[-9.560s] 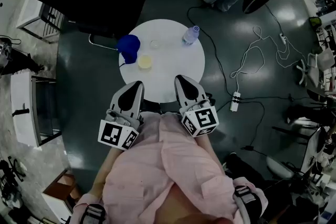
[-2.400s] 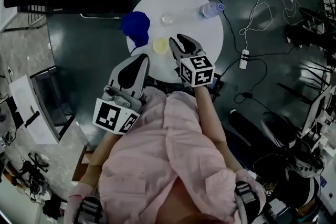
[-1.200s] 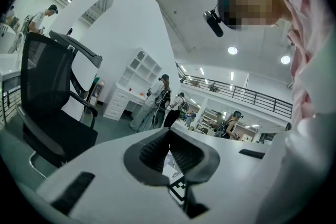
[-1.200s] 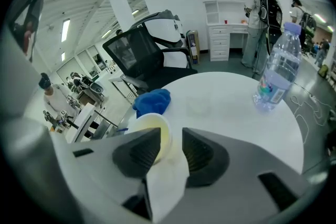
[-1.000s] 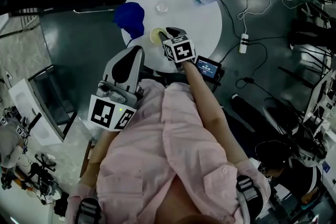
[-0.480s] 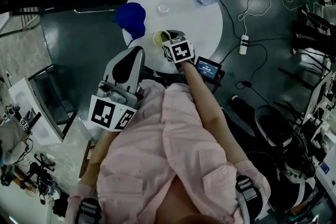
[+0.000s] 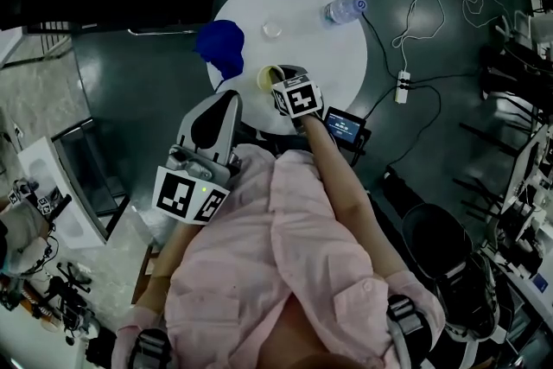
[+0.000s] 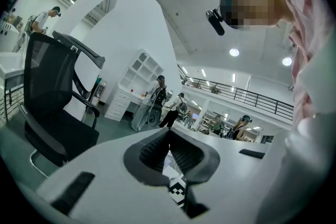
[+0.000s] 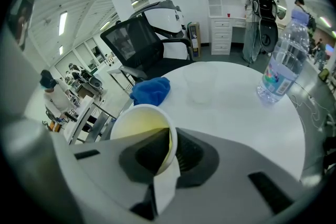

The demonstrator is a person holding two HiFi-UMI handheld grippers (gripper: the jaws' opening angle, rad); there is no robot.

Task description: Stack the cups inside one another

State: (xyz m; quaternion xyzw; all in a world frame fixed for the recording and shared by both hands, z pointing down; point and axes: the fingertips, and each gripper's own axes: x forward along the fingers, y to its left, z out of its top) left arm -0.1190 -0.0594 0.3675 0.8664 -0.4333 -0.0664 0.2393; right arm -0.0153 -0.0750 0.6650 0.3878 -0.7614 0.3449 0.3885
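Observation:
A white paper cup (image 7: 264, 78) with a yellowish inside stands near the front left edge of the round white table (image 7: 320, 56). My right gripper (image 7: 277, 82) points steeply down at it. Its jaws have just been closing, and the cup's near wall is pinched between them. In the right gripper view, the cup (image 9: 137, 120) has its rim between the pads of the right gripper (image 9: 170, 138). A clear plastic cup (image 7: 273, 28) (image 9: 202, 86) stands farther back on the table. My left gripper (image 7: 226, 99) (image 8: 168, 140) hangs level off the table's front, shut and holding nothing.
A crumpled blue cloth (image 7: 223, 46) (image 9: 151, 90) lies at the table's left edge. A water bottle (image 7: 342, 10) (image 9: 281, 68) stands at the back right. A black office chair (image 9: 144, 47) is behind the table, and cables with a power strip (image 7: 403, 86) lie on the floor to the right.
My right gripper has reached out from near my body to the paper cup and closed on its rim. The left gripper has kept its place.

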